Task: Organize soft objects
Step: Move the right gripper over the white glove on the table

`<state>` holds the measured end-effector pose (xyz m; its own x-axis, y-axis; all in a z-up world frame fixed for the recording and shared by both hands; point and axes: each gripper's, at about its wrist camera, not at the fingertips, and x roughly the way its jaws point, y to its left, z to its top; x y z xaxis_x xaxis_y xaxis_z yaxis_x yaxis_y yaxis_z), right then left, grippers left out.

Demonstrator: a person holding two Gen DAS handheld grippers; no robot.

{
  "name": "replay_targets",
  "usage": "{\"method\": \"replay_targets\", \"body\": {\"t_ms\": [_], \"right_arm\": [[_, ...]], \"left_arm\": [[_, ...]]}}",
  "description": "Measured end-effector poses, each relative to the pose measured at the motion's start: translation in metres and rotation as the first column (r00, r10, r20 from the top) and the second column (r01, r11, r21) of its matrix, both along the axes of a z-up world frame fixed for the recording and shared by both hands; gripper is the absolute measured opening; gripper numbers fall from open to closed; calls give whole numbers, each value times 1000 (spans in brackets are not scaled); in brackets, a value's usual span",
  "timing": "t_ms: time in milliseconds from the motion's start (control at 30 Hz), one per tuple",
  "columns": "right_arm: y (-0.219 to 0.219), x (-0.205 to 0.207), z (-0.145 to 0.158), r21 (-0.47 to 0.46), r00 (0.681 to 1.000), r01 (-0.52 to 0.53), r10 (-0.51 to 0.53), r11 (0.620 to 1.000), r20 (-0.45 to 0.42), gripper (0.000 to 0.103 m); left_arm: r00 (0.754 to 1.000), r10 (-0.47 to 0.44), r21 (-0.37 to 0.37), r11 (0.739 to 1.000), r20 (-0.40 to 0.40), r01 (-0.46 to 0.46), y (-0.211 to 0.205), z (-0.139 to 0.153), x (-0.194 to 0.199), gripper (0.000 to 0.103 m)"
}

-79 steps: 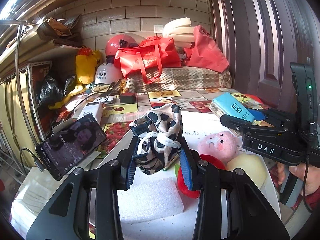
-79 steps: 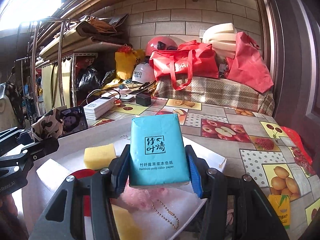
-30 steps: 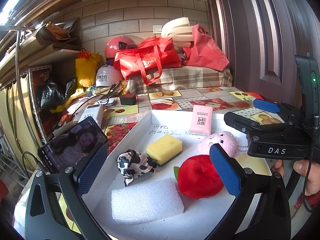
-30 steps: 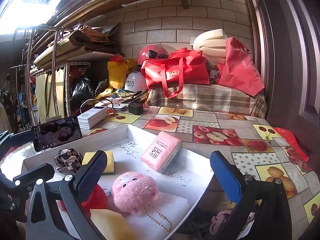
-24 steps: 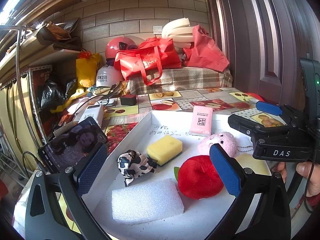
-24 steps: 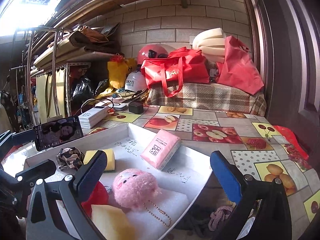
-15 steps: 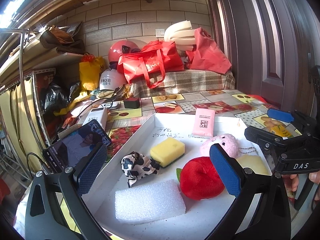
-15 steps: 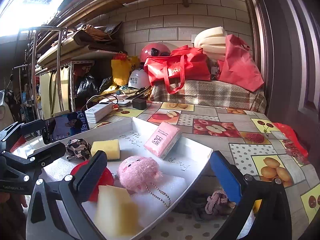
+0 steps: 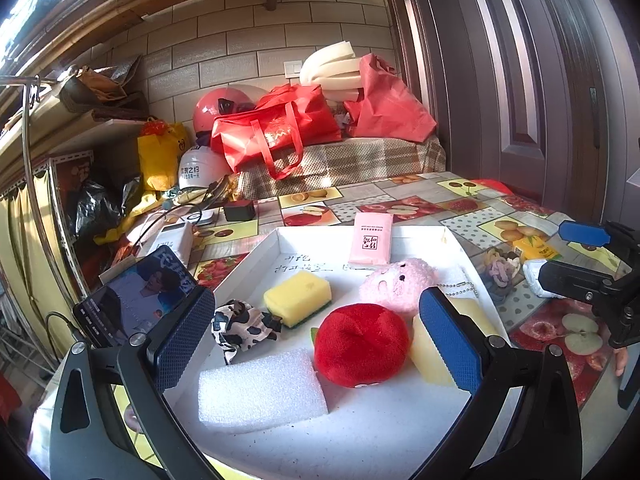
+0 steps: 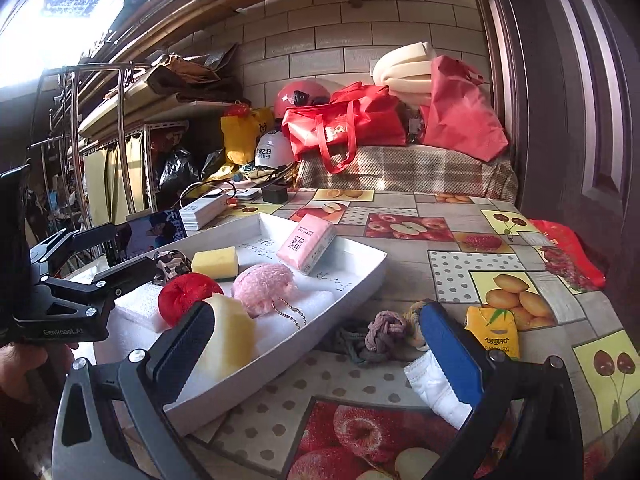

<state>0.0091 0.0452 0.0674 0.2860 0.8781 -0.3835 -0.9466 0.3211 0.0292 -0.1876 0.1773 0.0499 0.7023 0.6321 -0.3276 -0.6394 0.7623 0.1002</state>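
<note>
A white tray (image 9: 472,268) holds a pink tissue pack (image 9: 370,239), a yellow sponge (image 9: 298,298), a cow-print cloth (image 9: 244,322), a red plush (image 9: 360,344), a pink plush (image 9: 396,286), a pale yellow foam wedge (image 9: 426,350) and a white foam block (image 9: 260,390). My left gripper (image 9: 316,344) is open and empty above the tray's near end. My right gripper (image 10: 320,344) is open and empty, right of the tray (image 10: 356,280), above a knotted rope toy (image 10: 384,334). A white folded cloth (image 10: 436,390) and a yellow tissue pack (image 10: 494,336) lie by its right finger.
A phone (image 9: 136,300) stands left of the tray. A power strip (image 9: 172,242) and a black charger (image 9: 239,211) lie behind. Red bags (image 9: 280,128), helmets and foam sit on a bench at the back. A door (image 9: 540,80) is on the right.
Earlier the left gripper held the cow-print cloth and the right held a teal tissue pack; both are open and empty now. The right gripper has moved right, off the tray, over the rope toy.
</note>
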Motion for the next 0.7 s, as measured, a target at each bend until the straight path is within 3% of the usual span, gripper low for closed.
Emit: {"method": "replay_targets", "body": {"t_ms": [67, 133, 233, 300, 500, 700], "right_arm": [[-12, 7, 2, 33, 999, 26, -25, 999, -23, 103], [-34, 14, 9, 124, 995, 101, -98, 987, -32, 103], [-71, 20, 19, 261, 973, 222, -231, 940, 4, 103], [-85, 28, 22, 278, 960, 258, -278, 925, 32, 103], [-95, 79, 11, 37, 947, 319, -317, 947, -43, 103], [-73, 80, -7, -144, 988, 110, -124, 984, -97, 103]], "left_arm": [[1000, -21, 5, 1000, -7, 21, -7, 0, 3, 103], [999, -35, 30, 999, -18, 36, -16, 0, 6, 103], [998, -61, 68, 996, -32, 63, -25, 0, 9, 103], [996, -86, 74, 993, -37, 88, -29, 0, 11, 103], [980, -197, 11, 980, -31, 198, -47, 0, 23, 103], [953, -300, -39, 954, -50, 298, -72, -1, 46, 103]]}}
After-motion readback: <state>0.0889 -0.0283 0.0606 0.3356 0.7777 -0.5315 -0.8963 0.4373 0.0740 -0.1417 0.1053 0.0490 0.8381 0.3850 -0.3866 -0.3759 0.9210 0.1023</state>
